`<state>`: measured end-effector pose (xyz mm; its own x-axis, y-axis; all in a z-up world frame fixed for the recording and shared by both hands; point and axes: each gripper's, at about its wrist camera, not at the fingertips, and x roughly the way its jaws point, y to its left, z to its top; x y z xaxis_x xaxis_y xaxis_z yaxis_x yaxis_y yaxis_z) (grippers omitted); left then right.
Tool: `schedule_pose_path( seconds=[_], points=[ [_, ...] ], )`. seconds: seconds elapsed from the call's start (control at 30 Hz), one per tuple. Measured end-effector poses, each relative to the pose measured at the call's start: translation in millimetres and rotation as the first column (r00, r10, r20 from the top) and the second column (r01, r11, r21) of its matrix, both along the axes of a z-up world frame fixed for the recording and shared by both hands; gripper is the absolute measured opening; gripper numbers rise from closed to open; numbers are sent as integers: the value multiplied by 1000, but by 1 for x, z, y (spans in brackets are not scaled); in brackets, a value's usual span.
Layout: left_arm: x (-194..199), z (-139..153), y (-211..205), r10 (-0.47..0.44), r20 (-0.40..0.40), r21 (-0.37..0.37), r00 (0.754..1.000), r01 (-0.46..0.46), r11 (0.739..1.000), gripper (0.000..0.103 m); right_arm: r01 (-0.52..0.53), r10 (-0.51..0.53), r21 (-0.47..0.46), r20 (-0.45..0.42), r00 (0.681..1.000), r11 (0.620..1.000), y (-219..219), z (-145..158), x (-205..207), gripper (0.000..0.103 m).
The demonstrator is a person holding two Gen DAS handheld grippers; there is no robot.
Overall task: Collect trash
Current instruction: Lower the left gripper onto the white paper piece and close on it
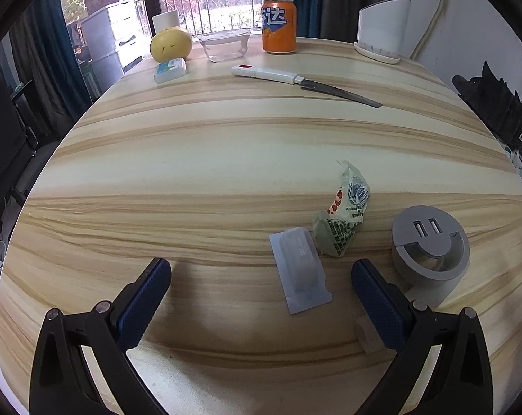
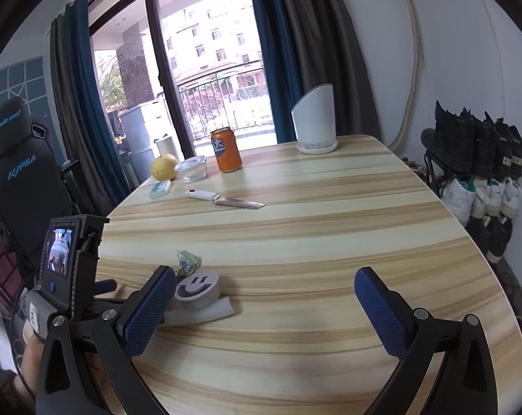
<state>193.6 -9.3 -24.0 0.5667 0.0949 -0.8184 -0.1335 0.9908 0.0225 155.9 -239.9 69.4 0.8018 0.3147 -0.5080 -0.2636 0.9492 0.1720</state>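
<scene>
A crumpled green-and-white snack wrapper (image 1: 344, 214) lies on the wooden table (image 1: 209, 159), right of centre in the left wrist view. A clear plastic blister pack (image 1: 300, 269) lies just below it, between my left gripper's fingers. My left gripper (image 1: 261, 297) is open and empty, low over the table. A small clear cap (image 1: 365, 337) sits by its right finger. In the right wrist view the wrapper (image 2: 188, 263) lies behind a grey holder. My right gripper (image 2: 264, 307) is open and empty above the table's near part.
A grey round USB holder (image 1: 430, 245) stands right of the wrapper. At the far edge are an orange soda can (image 1: 279, 26), a glass container (image 1: 224, 45), a yellow fruit (image 1: 171, 44), a small box (image 1: 170, 70), a knife (image 1: 302, 83) and a white angled bin (image 1: 382, 31). Shoes (image 2: 482, 159) are stacked right.
</scene>
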Motion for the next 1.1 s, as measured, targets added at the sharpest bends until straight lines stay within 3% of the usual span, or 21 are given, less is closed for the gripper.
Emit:
schedule_pose_path(
  seconds=[0.2,0.37,0.53,0.9,1.1],
  points=[
    [-2,4,5,7,22,-36,1000,-6,999,75,4,-4,2,-10,1000,1000,-2,-3,2,103],
    [-3,7,5,0,36,-40,999,1,999,33,8,-8,8,-12,1000,1000,-3,-3,1,103],
    [-5,9,5,-7,42,-41,999,9,999,9,12,-11,11,-18,1000,1000,-4,-5,1,103],
    [-23,29,18,-11,125,-63,992,19,998,9,7,-8,-7,-36,999,1000,0,-8,5,103],
    [-37,40,30,-16,164,-90,986,31,995,8,-55,43,-151,-83,996,987,41,-11,18,103]
  ],
)
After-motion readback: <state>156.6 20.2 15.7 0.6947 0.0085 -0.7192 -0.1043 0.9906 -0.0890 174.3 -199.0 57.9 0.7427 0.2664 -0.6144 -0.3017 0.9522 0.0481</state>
